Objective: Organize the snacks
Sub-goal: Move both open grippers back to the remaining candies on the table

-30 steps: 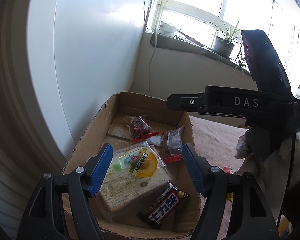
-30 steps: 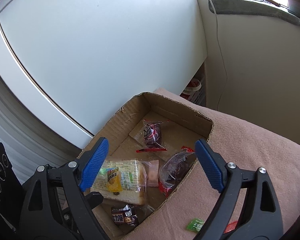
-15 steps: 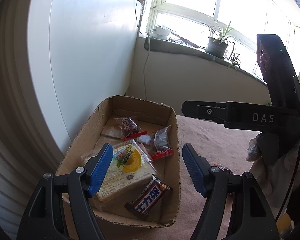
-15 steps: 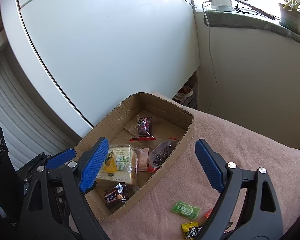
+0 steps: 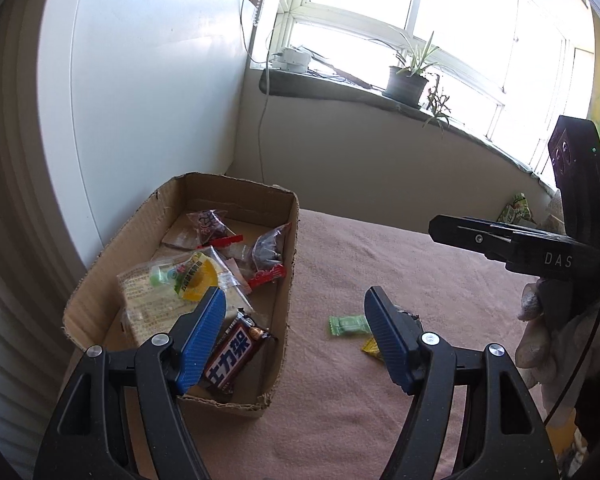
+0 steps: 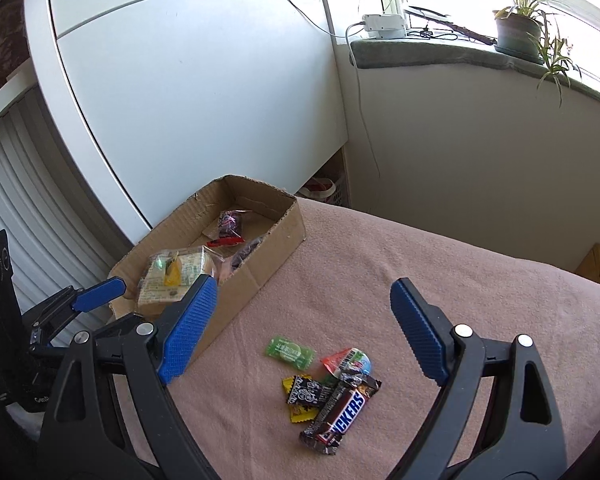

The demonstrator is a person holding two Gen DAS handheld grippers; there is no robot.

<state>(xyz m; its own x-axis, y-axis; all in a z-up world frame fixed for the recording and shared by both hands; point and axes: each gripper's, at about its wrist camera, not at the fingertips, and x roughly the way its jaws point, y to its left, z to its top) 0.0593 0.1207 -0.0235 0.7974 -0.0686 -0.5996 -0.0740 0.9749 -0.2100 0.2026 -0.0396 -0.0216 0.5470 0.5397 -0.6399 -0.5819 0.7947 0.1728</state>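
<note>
A cardboard box [image 6: 236, 256] is seen at the left side of a surface covered with a pink cloth [image 6: 440, 280], close to a white cabinet [image 6: 204, 92]. Several snacks are held inside the box: a wrapped sandwich cake [image 5: 168, 292] with a yellow label, a dark chocolate bar [image 5: 232, 354] at the near end, and two clear packets with red seals [image 5: 268, 256] nearer the far end.

More snacks are left loose on the cloth, just outside the box's right wall. A green candy [image 6: 290, 350] is seen nearest the box; beside it lie a red and green packet [image 6: 348, 362], a black and yellow packet [image 6: 306, 394], and a Snickers bar [image 6: 340, 410], the last three touching or overlapping.

The left claw [image 5: 296, 340] is held wide, nothing between its blue pads, above the near right corner of the box. The right claw [image 6: 300, 328] is also spread wide and empty, above the loose pile, clear of the cloth.

A potted plant [image 6: 518, 34] is seen on the windowsill.
</note>
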